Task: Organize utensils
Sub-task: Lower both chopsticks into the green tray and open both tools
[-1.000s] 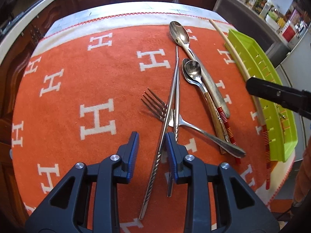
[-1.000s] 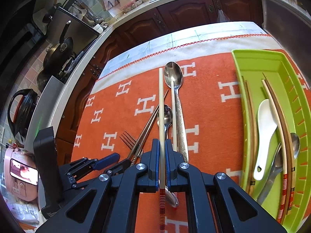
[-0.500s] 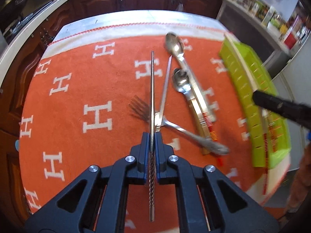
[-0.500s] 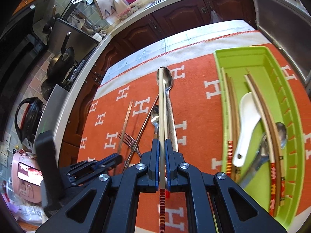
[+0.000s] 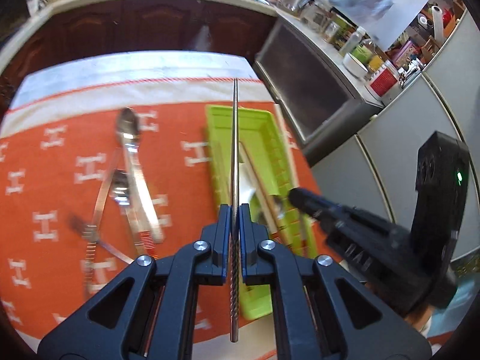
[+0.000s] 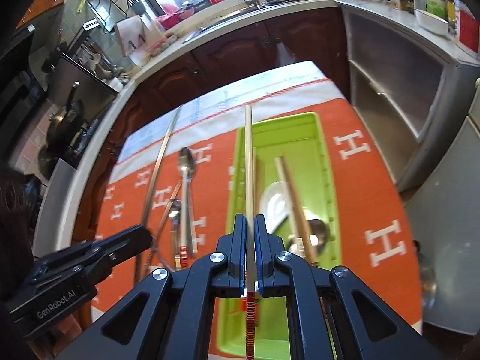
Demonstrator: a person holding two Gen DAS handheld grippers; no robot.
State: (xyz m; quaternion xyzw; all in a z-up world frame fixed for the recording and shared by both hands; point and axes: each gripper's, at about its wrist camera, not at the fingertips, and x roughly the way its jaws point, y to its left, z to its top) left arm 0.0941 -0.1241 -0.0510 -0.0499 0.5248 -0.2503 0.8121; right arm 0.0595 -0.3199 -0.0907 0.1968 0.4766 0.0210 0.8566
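Observation:
My left gripper point(image 5: 235, 210) is shut on a metal chopstick point(image 5: 235, 138) and holds it in the air over the left side of the green tray point(image 5: 255, 120). My right gripper point(image 6: 249, 220) is shut on a wooden chopstick point(image 6: 249, 156) with a red-striped end, above the left part of the same tray point(image 6: 315, 138). The tray holds wooden chopsticks point(image 6: 295, 210), a white spoon point(image 6: 276, 201) and a metal spoon point(image 6: 318, 231). On the orange cloth point(image 5: 60, 180) lie two spoons point(image 5: 129, 132), a fork point(image 5: 87, 231) and another metal chopstick point(image 5: 103, 189).
The table's far edge borders dark wood cabinets point(image 6: 240, 48) and a counter. A steel cabinet point(image 6: 396, 102) stands to the right of the table. Each gripper shows in the other's view, the right one point(image 5: 360, 231) beside the tray, the left one point(image 6: 90, 258) over the cloth.
Both grippers have swung right with their chopsticks, from over the loose utensils to over the green tray. The left gripper closed on the metal chopstick a second ago and lifted it.

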